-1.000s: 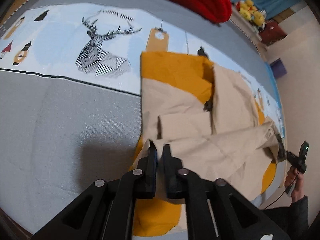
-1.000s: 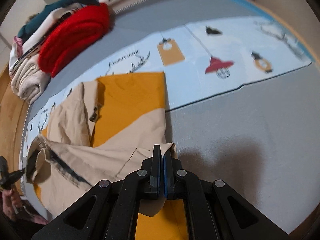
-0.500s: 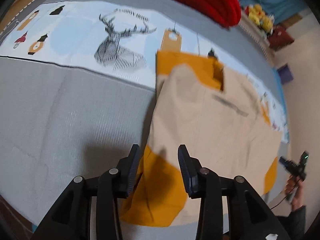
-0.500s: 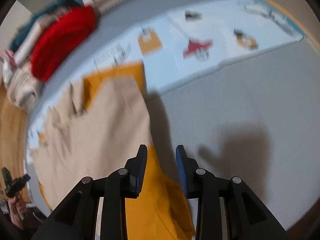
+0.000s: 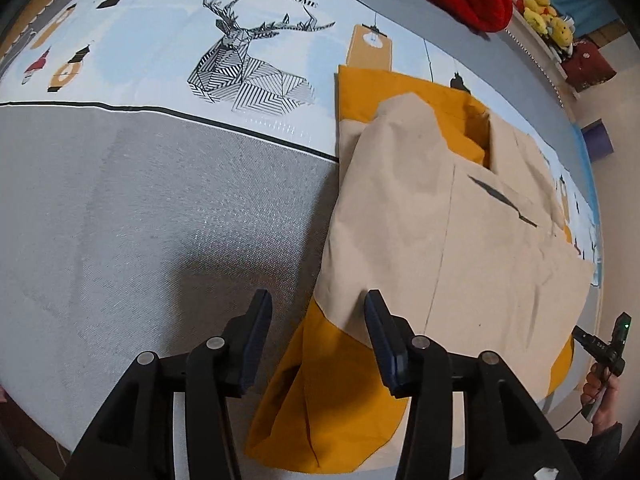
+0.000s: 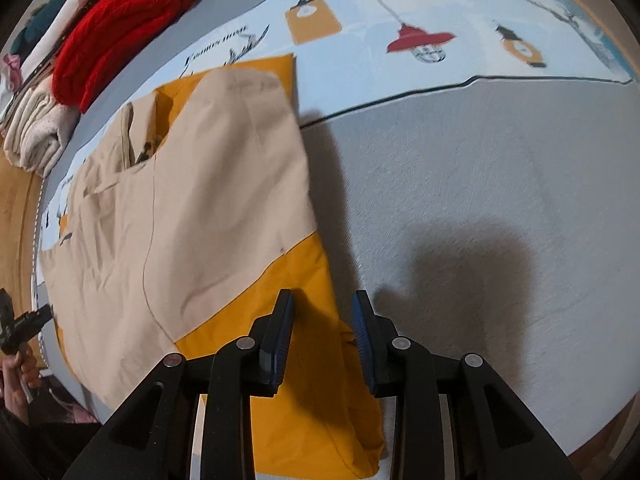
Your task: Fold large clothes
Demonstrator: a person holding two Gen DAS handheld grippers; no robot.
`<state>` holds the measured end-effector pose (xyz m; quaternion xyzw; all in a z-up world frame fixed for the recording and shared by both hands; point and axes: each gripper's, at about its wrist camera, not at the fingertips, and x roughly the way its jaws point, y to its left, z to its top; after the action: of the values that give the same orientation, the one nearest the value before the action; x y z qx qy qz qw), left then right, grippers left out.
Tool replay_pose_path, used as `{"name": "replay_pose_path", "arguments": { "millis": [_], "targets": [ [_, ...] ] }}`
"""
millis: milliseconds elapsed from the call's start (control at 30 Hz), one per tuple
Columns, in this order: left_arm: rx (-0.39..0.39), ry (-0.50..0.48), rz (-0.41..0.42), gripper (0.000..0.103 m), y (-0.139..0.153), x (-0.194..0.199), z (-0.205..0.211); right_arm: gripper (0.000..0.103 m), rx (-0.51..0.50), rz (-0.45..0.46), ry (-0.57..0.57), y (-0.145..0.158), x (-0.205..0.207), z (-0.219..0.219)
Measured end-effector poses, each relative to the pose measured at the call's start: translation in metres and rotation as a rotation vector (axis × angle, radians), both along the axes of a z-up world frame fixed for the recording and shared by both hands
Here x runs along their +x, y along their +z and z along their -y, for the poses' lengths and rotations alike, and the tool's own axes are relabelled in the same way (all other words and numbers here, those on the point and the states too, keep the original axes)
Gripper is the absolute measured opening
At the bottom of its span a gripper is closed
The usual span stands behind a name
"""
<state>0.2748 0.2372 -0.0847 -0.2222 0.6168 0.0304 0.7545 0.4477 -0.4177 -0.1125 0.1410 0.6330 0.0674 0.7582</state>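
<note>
Left wrist: jacket (image 5: 440,232) lengthwise, away from camera

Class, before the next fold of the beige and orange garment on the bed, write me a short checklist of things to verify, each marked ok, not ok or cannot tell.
1. Left gripper released, jaws just opened, nothing pinched: ok.
2. Right gripper released, jaws just opened, pads clear of the cloth: ok.
3. Garment fully on the bed: not ok, the orange end droops over the near edge.
4. Top layer flat: not ok, some wrinkles.
5. Red clothes pile clear of the garment: ok.
</note>
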Motion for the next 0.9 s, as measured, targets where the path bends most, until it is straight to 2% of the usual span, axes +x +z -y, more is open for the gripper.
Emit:
{"name": "replay_pose_path", "arguments": {
  "millis": [300,400,433,467,500,567,667,733,800,900],
  "targets": [
    [0.015,-0.054,-0.008,0.042,-0.007,0.002,0.010,0.031,-0.046,0.013,0.066,0.006,-0.002,-0.018],
    [-0.002,-0.072,-0.007,0.022,-0.008,0.002,0.014,0.027,-0.068,0.026,0.074,0.010,-0.002,-0.022],
    [-0.011,-0.080,-0.002,0.011,-0.007,0.002,0.016,0.017,-0.083,0.039,0.080,0.012,-0.003,-0.023],
    [-0.016,-0.097,0.009,0.007,-0.003,0.001,0.019,0.014,-0.096,0.053,0.084,0.015,-0.003,-0.024],
    [-0.013,-0.113,0.024,0.004,0.002,0.001,0.021,0.007,-0.104,0.072,0.086,0.019,-0.004,-0.025],
    [-0.021,-0.118,0.101,0.003,0.025,-0.001,0.020,0.004,-0.101,0.133,0.081,0.034,-0.005,-0.024],
    [-0.045,-0.077,0.236,0.002,0.059,-0.005,0.011,0.003,-0.058,0.341,0.045,0.084,-0.010,-0.024],
    [-0.042,-0.049,0.286,0.002,0.069,-0.004,0.008,0.002,-0.075,0.456,0.018,0.109,-0.013,-0.024],
    [-0.032,-0.025,0.309,0.002,0.073,0.000,0.006,0.002,-0.082,0.498,-0.010,0.117,-0.009,-0.026],
    [-0.013,0.005,0.330,0.002,0.075,0.008,0.006,0.002,-0.108,0.508,-0.041,0.116,0.003,-0.029]
  ]
}}
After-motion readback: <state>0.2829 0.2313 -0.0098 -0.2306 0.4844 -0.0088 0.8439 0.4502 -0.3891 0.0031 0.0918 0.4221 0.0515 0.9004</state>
